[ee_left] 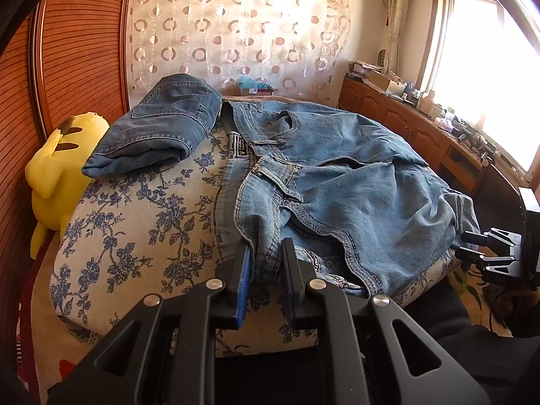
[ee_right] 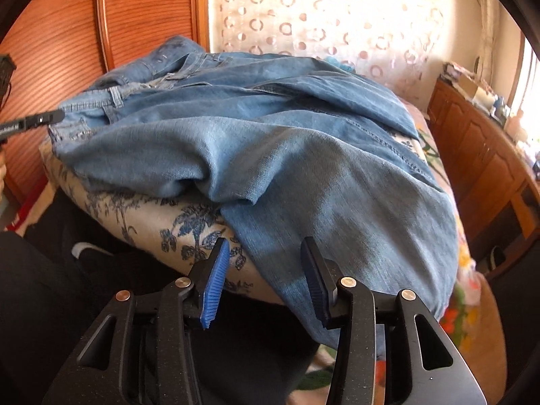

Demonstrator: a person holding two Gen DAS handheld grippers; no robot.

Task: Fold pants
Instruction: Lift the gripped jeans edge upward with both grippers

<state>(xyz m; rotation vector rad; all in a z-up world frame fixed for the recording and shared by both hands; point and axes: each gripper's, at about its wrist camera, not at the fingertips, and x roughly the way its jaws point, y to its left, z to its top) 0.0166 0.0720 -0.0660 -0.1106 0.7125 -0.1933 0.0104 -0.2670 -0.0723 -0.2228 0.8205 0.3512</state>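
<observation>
Denim fills both views: a pair of light blue pants (ee_left: 337, 175) lies spread and rumpled across a cushion with a blue floral print (ee_left: 135, 222), the waistband turned toward the left wrist camera and the legs running off to the right. The left tool (ee_left: 266, 263) has its jaws drawn close together and clamped on a bunched fold of the pants near the waistband, with cloth pinched between the blue pads (ee_left: 243, 280). The right tool (ee_right: 265, 270) stands with its jaws apart; the hem end of a pant leg (ee_right: 354, 222) lies between them and hangs over the cushion's front edge, and neither pad presses on the cloth. In the left wrist view the right tool shows at the far right edge, just beside the leg end; in the right wrist view the tip of the left tool shows at the far left edge by the waistband. Behind the pants on the cushion sits a second, darker pair of jeans (ee_left: 158, 125), already folded into a neat block. A yellow plush toy (ee_left: 57, 168) leans beside the cushion against a ribbed wooden panel (ee_left: 77, 44). A sheer curtain with ring patterns (ee_left: 236, 27) hangs behind, and a wooden cabinet (ee_left: 415, 128) with clutter runs under a bright window (ee_left: 479, 60).
</observation>
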